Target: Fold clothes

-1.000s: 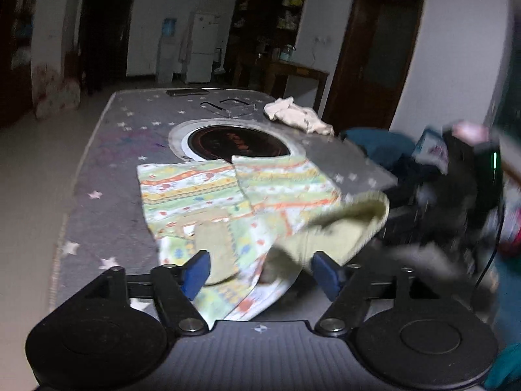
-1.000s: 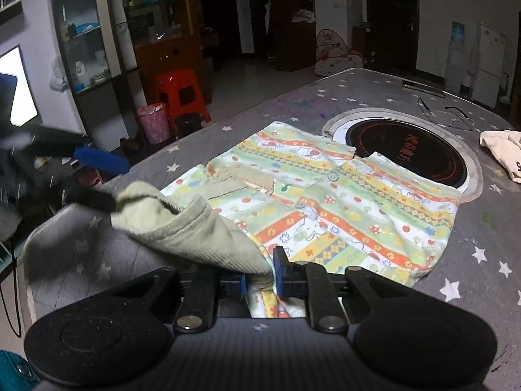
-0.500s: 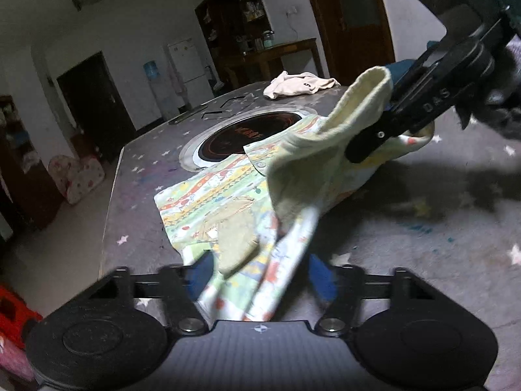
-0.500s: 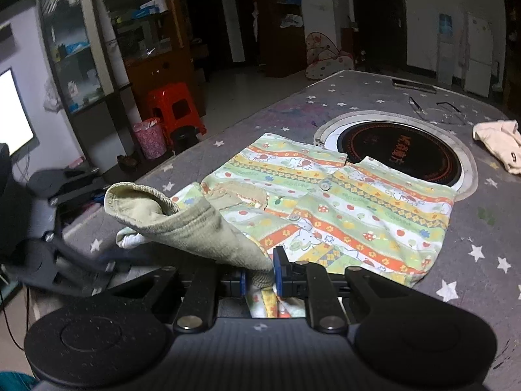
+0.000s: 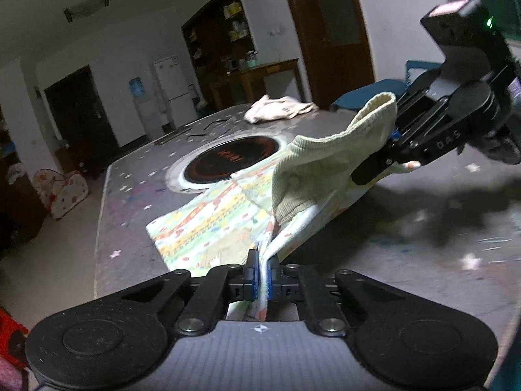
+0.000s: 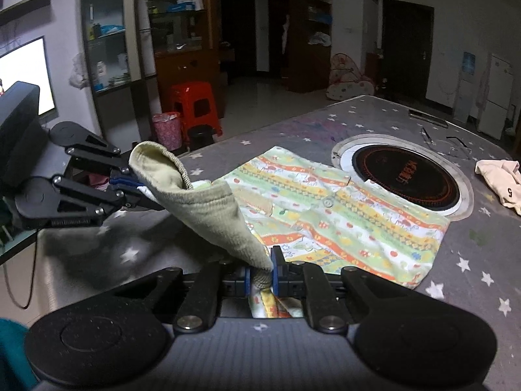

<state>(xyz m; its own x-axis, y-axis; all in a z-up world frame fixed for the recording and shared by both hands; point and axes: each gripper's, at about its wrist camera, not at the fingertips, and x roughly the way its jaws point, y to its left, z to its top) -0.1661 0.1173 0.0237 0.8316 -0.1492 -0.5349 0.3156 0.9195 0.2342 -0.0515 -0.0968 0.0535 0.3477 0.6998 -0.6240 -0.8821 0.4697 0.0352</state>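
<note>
On the grey star-printed tabletop (image 6: 472, 260) lies the small patterned shirt with green, orange and yellow stripes (image 6: 342, 208), its far edge overlapping the round black induction hob set in a white ring (image 6: 403, 172). My left gripper (image 5: 263, 277) has just been closing and now pinches the shirt's near white-lined edge between its blue pads. My right gripper (image 6: 260, 277) is clamped on the olive-green ribbed cuff (image 6: 208, 208), with patterned cloth bunched below the pads. The cuff stretches in the air between the two tools, lifted off the table; from the right wrist view my left gripper (image 6: 130, 182) sits at the cuff's open end, from the left wrist view my right gripper (image 5: 390, 143) is at its far end. Exactly which layers each pad catches is hard to tell, dim light. A cream crumpled garment (image 5: 280, 110) lies well apart at the far table edge. A red plastic stool (image 6: 195, 104) stands on the floor beyond.
</note>
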